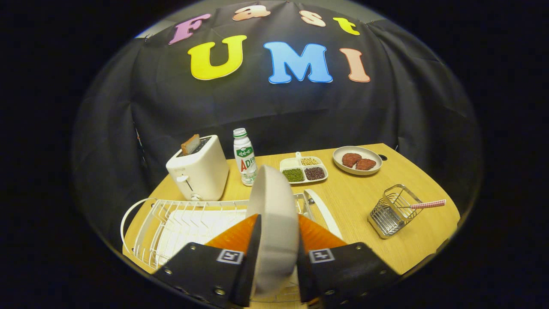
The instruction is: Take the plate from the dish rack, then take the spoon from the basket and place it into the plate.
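A white plate [274, 214] stands on edge between my two fingers, and my gripper [278, 234] is shut on it. It is held above the right end of the white wire dish rack [180, 223]. To the right of the fingers, on the wooden table [360, 197], stands a small metal wire basket [392, 210]. The spoon [426, 204], with a red-and-white checked handle, sticks out of that basket to the right.
Beyond the rack stand a white toaster [199, 169] with a slice of toast in it and a small white bottle [244, 156]. Farther back lie a divided dish of beans [303, 169] and a plate with two brown patties [357, 160].
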Action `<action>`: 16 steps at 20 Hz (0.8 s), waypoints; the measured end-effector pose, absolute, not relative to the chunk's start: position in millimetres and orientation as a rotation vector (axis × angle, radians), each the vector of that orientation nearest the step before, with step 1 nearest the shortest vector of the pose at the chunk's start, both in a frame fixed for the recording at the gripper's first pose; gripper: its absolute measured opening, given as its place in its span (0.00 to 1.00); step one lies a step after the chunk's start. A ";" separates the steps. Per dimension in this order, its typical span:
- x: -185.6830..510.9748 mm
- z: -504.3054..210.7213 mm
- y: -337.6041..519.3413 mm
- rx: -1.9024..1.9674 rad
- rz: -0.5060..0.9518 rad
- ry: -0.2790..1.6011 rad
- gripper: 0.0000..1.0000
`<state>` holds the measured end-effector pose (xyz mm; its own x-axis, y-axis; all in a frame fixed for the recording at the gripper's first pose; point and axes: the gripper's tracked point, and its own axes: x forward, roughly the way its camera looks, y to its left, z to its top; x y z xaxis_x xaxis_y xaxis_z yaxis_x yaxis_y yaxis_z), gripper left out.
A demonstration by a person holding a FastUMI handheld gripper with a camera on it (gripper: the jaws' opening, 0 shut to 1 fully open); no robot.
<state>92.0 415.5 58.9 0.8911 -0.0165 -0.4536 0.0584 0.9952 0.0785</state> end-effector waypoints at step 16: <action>93.4 74.4 425.9 -0.098 -0.235 0.566 0.26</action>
<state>93.4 425.9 74.4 0.8180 -0.2467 -0.5196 0.1931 0.9687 -0.1560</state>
